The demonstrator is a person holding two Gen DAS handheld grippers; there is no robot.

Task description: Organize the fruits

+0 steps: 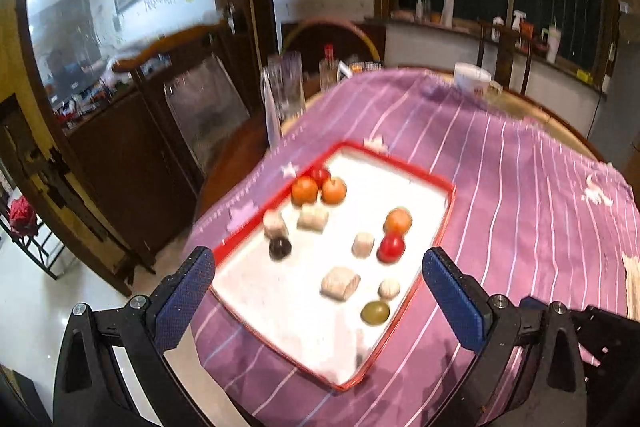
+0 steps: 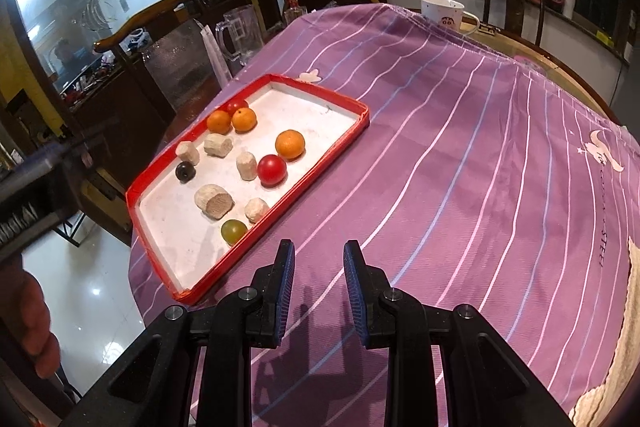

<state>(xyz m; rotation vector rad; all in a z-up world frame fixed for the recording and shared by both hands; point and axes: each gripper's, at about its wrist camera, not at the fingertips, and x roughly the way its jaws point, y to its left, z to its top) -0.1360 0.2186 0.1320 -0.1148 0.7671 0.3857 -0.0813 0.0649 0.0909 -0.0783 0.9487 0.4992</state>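
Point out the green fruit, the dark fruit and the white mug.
green fruit (image 2: 234,230), right wrist view, top centre.
dark fruit (image 2: 185,171), right wrist view, its middle.
white mug (image 2: 441,13), right wrist view, outer wall.

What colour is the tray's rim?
Red rim around a white base; clearest in the right wrist view.

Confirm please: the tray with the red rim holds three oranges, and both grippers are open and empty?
Nearly right. The tray holds four oranges, not three; the right wrist view shows them clearly. The left gripper and right gripper are indeed open and empty.
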